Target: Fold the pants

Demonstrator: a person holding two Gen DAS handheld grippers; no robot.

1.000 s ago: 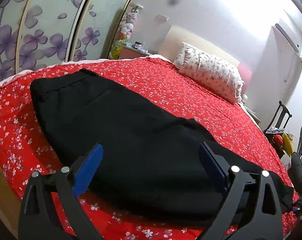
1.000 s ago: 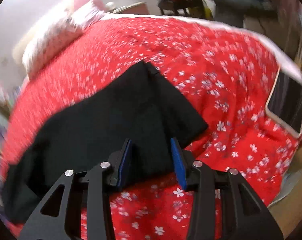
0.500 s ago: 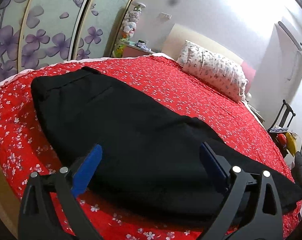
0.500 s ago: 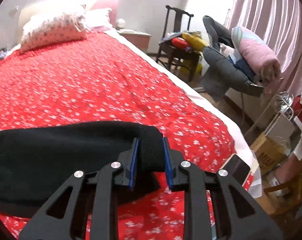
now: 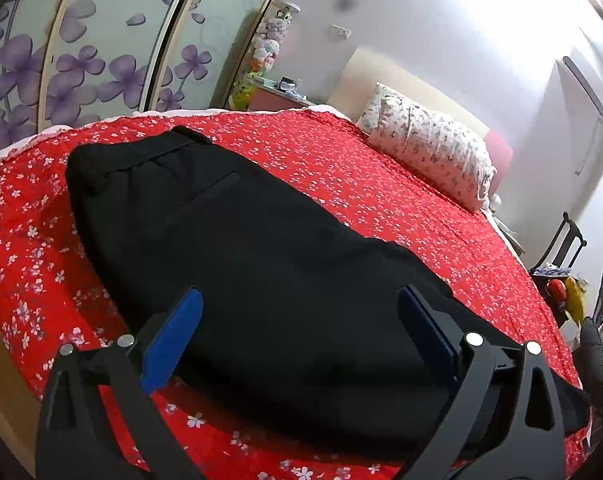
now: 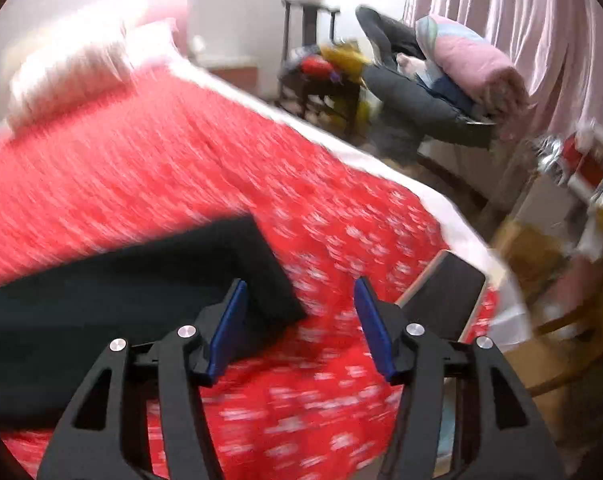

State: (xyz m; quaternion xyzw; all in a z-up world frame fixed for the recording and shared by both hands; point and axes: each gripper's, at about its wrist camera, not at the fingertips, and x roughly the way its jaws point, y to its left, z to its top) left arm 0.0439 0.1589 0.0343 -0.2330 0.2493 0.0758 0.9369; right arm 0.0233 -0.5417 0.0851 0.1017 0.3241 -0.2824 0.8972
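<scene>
On the red bedspread [image 5: 381, 184] there is one pair of black pants [image 5: 261, 264], lying flat, and one dark tablet [image 6: 441, 292] near the bed's edge; one pillow [image 5: 425, 144] lies at the head. I hold two tongs. My left tongs [image 5: 301, 328] are wide open above the middle of the pants, touching nothing. My right tongs [image 6: 301, 320] are open too, the pants' cuff end just beside the left finger. Half a second ago my right tongs were closed on that cuff; now the cuff lies free on the bed.
</scene>
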